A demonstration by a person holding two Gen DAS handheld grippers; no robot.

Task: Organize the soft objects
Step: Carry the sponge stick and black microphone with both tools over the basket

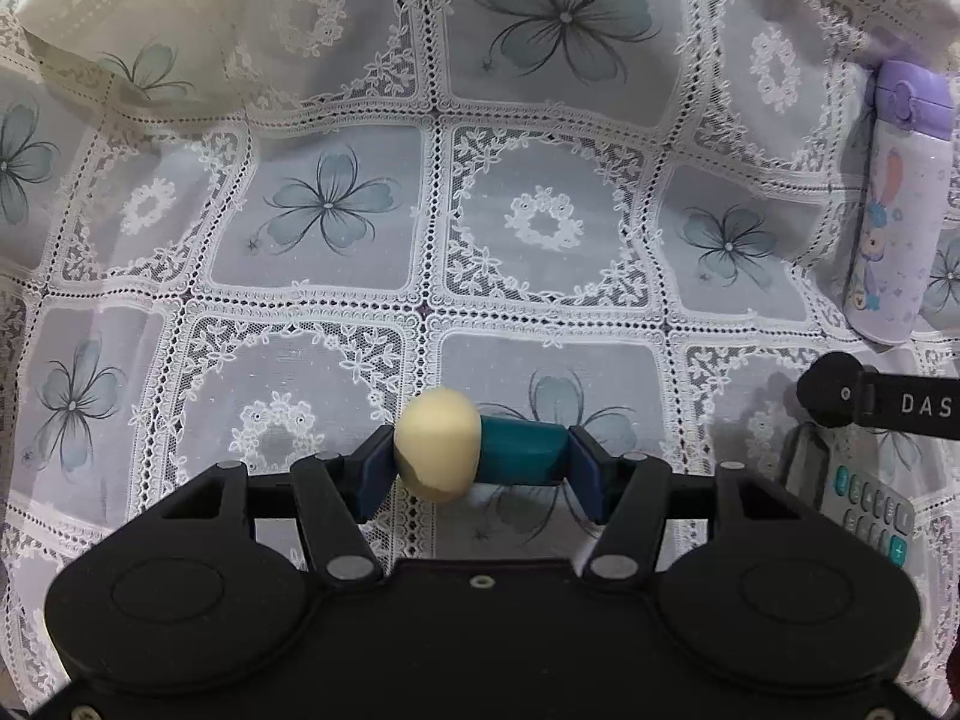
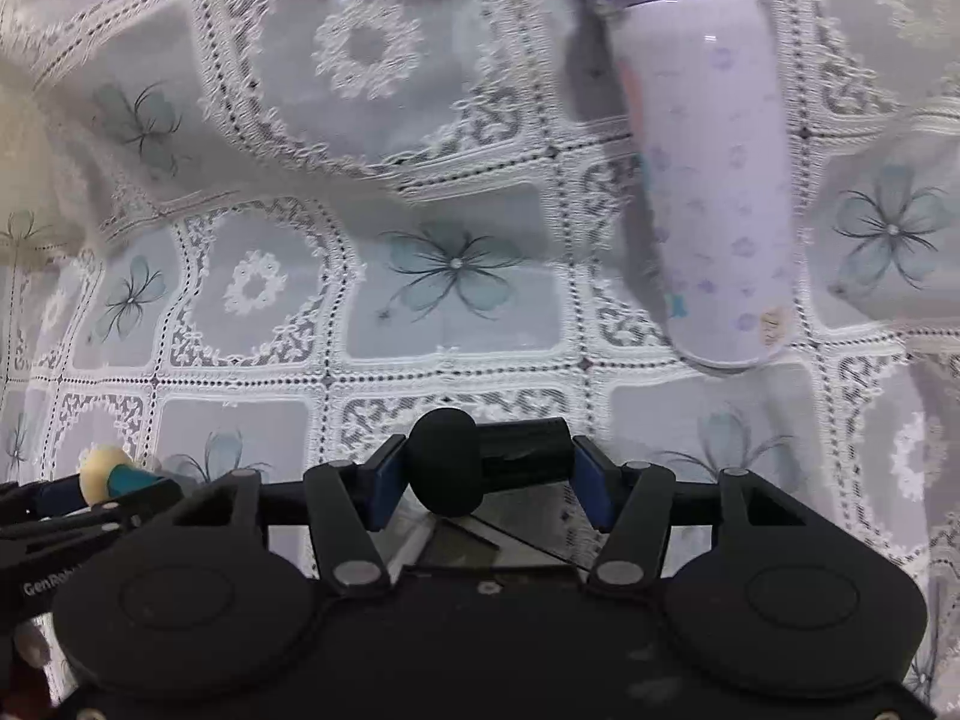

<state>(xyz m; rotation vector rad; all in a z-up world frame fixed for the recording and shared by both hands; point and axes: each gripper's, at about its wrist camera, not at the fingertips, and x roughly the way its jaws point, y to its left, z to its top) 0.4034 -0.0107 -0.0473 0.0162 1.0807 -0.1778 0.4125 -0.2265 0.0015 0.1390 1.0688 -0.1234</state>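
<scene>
Crosswise between the blue pads of the left gripper [image 1: 480, 468] sits a mushroom-shaped soft toy [image 1: 474, 453], its cream cap [image 1: 437, 452] pressed against the left pad and its teal stem [image 1: 521, 450] butting the right one; the jaws pinch it end to end above the lace tablecloth [image 1: 336, 324]. Off to this claw's right, low down, a calculator [image 1: 873, 510] lies flat on the cloth, and above it the tip of the other tool pokes in. Further ahead on the right lies a lilac bottle [image 1: 900, 204] with a cartoon print.

The right gripper [image 2: 489, 468] clamps a second mushroom-shaped piece, the black toy [image 2: 486, 462], the same way: round cap against the left pad, stem reaching to the right pad, held clear of the cloth. To this claw's left the other gripper shows with its cream-and-teal load. Ahead and to the right the lilac bottle is blurred. Under the jaws a dark, flat thing shows, too hidden to name.
</scene>
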